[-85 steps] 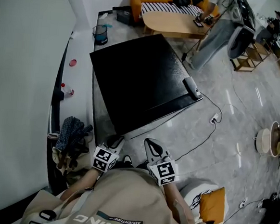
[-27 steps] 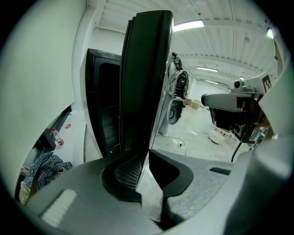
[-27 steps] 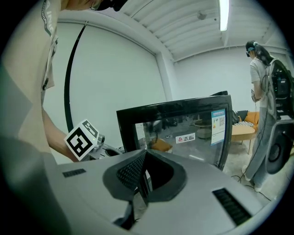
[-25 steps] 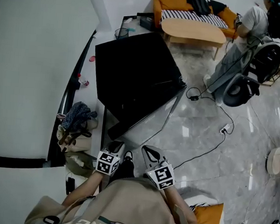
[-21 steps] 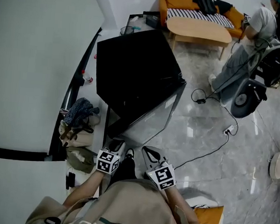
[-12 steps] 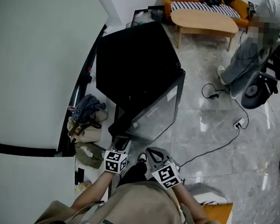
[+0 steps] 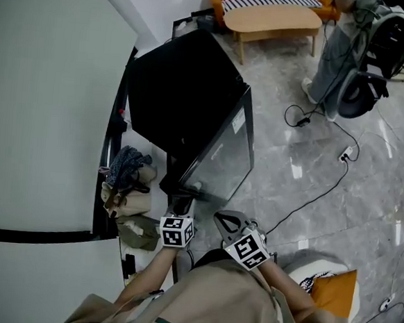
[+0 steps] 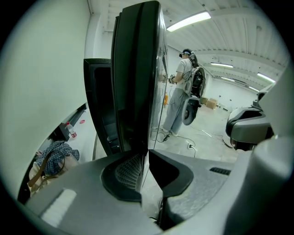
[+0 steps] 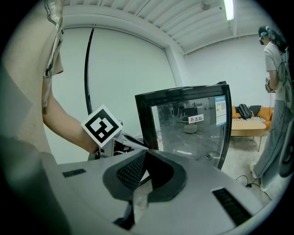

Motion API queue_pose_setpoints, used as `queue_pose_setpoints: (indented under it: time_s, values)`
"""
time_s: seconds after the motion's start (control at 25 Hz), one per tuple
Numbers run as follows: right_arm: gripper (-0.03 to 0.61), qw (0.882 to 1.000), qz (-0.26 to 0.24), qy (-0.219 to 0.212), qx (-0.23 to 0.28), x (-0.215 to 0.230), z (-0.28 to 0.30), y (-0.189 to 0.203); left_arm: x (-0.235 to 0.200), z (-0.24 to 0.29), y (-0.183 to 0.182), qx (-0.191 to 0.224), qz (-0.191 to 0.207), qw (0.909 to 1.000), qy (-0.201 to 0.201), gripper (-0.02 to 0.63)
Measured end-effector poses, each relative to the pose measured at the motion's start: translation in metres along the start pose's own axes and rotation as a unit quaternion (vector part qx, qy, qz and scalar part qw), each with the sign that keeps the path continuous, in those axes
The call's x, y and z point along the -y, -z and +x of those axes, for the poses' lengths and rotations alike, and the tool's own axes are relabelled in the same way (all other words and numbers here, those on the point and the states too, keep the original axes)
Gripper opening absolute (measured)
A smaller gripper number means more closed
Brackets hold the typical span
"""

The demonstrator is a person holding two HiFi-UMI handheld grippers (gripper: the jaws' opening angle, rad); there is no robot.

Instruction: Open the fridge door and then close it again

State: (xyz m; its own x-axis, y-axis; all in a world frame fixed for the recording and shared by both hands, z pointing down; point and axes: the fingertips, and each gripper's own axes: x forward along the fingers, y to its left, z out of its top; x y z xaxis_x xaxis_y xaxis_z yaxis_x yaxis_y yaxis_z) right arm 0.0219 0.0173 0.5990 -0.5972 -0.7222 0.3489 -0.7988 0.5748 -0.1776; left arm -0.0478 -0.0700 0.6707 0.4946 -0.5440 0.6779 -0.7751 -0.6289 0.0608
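The left gripper (image 8: 145,161) is closed on the free edge of the door (image 8: 138,73). The edge is pinched between the two pads, evidently so that the door can be swung by it. The right gripper (image 9: 146,161) is shut on nothing and held just beside the left, probably to be clear of the door's arc. The glass door is seen part open, angled away from the black fridge (image 7: 170,85). The opening step is judged to be in hand, and closing is not yet done.
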Motion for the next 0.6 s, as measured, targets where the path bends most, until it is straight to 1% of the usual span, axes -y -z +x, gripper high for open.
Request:
queue_pose_setpoints:
  time_s: [0.12, 0.2, 0.36, 0.48, 0.6]
  values:
    - [-0.005, 1.0, -0.009, 0.015, 0.002, -0.007, -0.005, -0.006, 0.0, 0.001, -0.001, -0.005, 0.007, 0.9999, 0.009, 0.048]
    - [-0.005, 0.999, -0.006, 0.037, 0.008, -0.009, -0.012, -0.011, 0.003, 0.001, 0.001, -0.008, 0.012, 0.9997, 0.019, 0.048]
    - [-0.005, 0.997, 0.003, 0.079, 0.009, -0.015, -0.029, -0.011, 0.015, -0.001, 0.003, 0.002, 0.029, 0.9988, 0.039, 0.048]
    - [-0.005, 0.994, 0.004, 0.104, 0.008, -0.023, -0.039, -0.002, 0.021, -0.004, 0.006, 0.016, 0.039, 0.9983, 0.041, 0.048]
    - [-0.005, 0.991, 0.017, 0.136, -0.003, -0.028, -0.05, 0.018, 0.029, -0.004, 0.008, 0.027, 0.044, 0.9978, 0.041, 0.048]
